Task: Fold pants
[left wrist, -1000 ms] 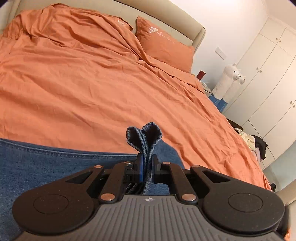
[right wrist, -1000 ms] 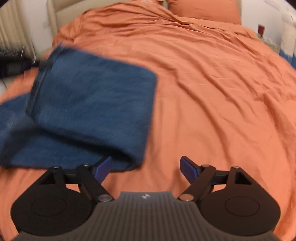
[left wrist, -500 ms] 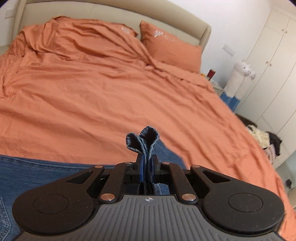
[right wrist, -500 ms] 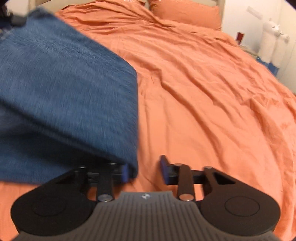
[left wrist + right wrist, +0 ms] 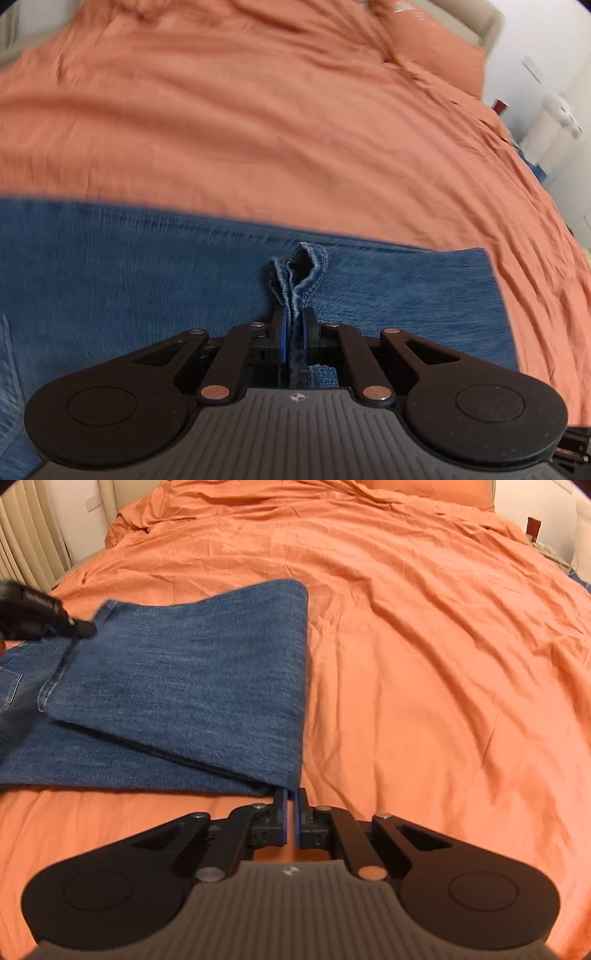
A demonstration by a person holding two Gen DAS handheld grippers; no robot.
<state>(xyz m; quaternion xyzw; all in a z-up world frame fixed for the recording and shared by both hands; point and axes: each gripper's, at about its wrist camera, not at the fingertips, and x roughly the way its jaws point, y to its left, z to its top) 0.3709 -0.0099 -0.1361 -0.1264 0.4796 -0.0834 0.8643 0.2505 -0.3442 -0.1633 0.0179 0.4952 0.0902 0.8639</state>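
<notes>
- Denim hem [image 5: 300, 274] is clamped in your left claw [image 5: 294, 334] over the jeans [image 5: 177, 690] on the bed [image 5: 424, 646]: lay it flat, edges matched.
- Right claw [image 5: 291, 812] has just been closing and now sits clenched on nothing at the fold's corner; press there.

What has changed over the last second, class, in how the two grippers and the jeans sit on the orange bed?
The right gripper has just closed its wide-open jaws; they are now shut at the fold of the jeans, with orange bedding showing between the pads. The left gripper carried its pinched hem down over the lower layer, so the folded leg now lies flatter. Unchanged: the left grip and the orange duvet.
</notes>
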